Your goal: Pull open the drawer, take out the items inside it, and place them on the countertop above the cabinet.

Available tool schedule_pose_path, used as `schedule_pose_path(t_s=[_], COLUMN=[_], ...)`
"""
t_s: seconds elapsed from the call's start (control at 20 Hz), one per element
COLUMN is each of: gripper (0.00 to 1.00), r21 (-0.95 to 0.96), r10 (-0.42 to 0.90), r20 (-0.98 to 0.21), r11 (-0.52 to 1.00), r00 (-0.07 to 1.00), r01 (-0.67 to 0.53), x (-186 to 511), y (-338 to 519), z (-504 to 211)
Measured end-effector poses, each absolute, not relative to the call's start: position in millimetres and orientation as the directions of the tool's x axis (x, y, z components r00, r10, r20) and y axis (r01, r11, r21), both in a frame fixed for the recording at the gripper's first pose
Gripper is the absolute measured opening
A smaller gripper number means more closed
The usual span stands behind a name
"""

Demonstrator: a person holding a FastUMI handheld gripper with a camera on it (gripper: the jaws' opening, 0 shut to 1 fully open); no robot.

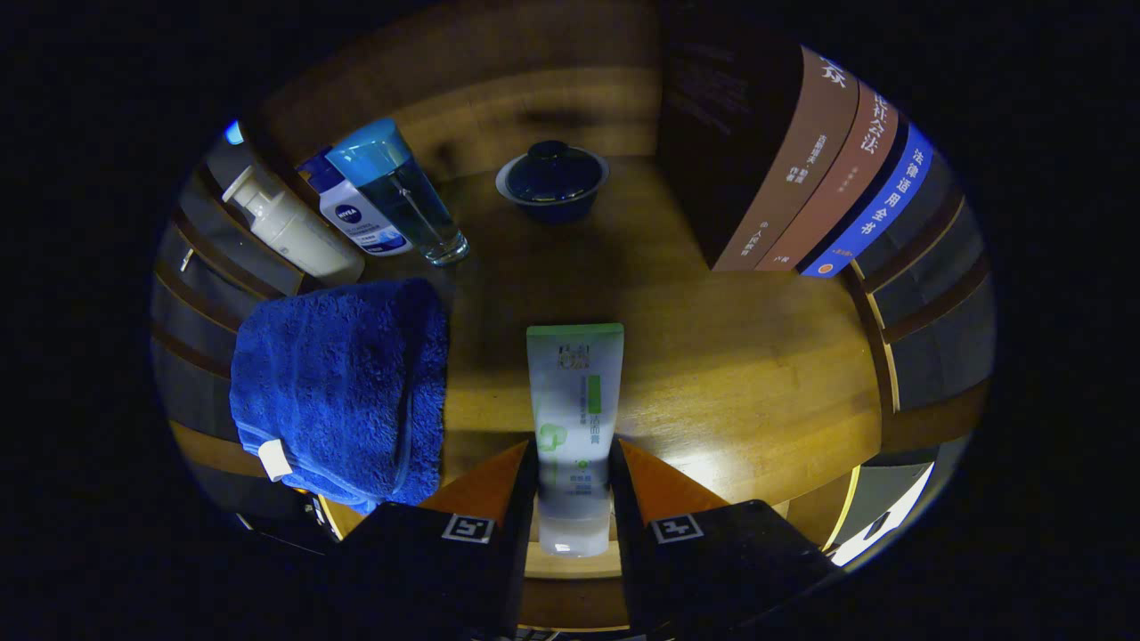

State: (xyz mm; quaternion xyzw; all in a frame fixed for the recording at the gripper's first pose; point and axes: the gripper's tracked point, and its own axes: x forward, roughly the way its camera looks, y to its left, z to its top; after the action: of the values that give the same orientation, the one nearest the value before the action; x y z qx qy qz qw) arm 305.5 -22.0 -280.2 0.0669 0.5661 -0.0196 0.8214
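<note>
A white tube with a green band (574, 418) is held between the two fingers of the gripper (574, 481), which are closed against its sides near the capped end; the flat crimped end points away toward 12 o'clock. The tube is seen above the wooden countertop (757, 374); whether its underside touches the wood cannot be told.

At 9 o'clock of the tube, a folded blue towel (343, 387) is laid near the counter's near edge, its right side just beside the left finger. Beyond the towel, toward 11 o'clock, three items are grouped close together: a cream pump bottle (289, 227), a white and blue bottle (352, 209), and a clear tumbler with a blue tint (401, 191). At 12 o'clock, well apart from the tube, a dark lidded bowl (552, 182) is set against the back panel.

A row of upright books (802, 169) is stood from 1 to 2 o'clock. Bare wood is left between the tube and the bowl, and a wider bare stretch lies from 2 to 4 o'clock out to the counter's curved right edge.
</note>
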Motion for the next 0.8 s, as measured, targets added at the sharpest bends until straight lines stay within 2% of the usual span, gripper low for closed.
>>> schedule_pose_path(t_s=[0.25, 0.45, 0.65, 0.8], gripper=[0.78, 0.99, 1.0, 1.0], r21=[0.115, 0.125, 0.178, 0.276], r10=[0.057, 0.063, 0.13, 0.183], r20=[-0.899, -0.808, -0.697, -0.608], r11=[0.987, 0.99, 0.984, 0.961], r00=[0.434, 0.586, 0.705, 0.772], r01=[0.108, 0.066, -0.006, -0.011], x=[308, 300, 260, 223], y=[-24, -28, -19, -11], z=[-257, -221, -191, -169])
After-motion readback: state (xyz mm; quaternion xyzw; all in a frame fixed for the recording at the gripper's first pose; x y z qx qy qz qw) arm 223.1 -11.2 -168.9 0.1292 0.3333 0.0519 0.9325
